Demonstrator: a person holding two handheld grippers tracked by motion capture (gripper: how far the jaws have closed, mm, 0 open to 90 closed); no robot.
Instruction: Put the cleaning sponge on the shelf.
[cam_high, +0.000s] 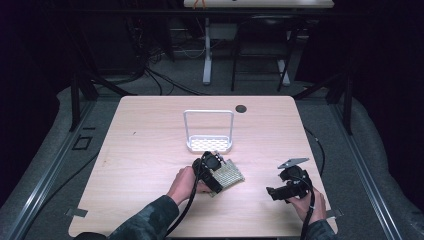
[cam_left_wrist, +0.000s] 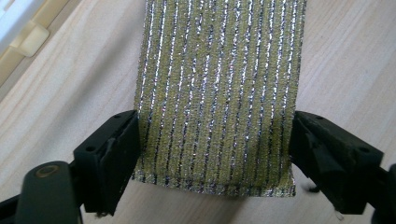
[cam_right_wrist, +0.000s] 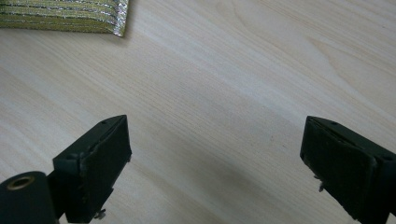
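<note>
Left gripper (cam_left_wrist: 212, 140) on the sponge (cam_left_wrist: 217, 93), grip just landing

My jaws clasp its sides flat on the table (cam_high: 150, 145) near the rack (cam_high: 208, 131); lift still ahead. Right gripper (cam_right_wrist: 215, 149) gapes empty.

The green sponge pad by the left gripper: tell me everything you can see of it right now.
The sponge pad is a flat rectangle of yellow-green scouring weave with glittery silver and dark stripes along its length. It lies flat on the wooden table, just in front of the white rack and apart from it. The left gripper straddles its near end, one of the jaws at each long edge, right against the edges; whether they press yet I cannot tell. One corner shows in the right gripper view.
</note>
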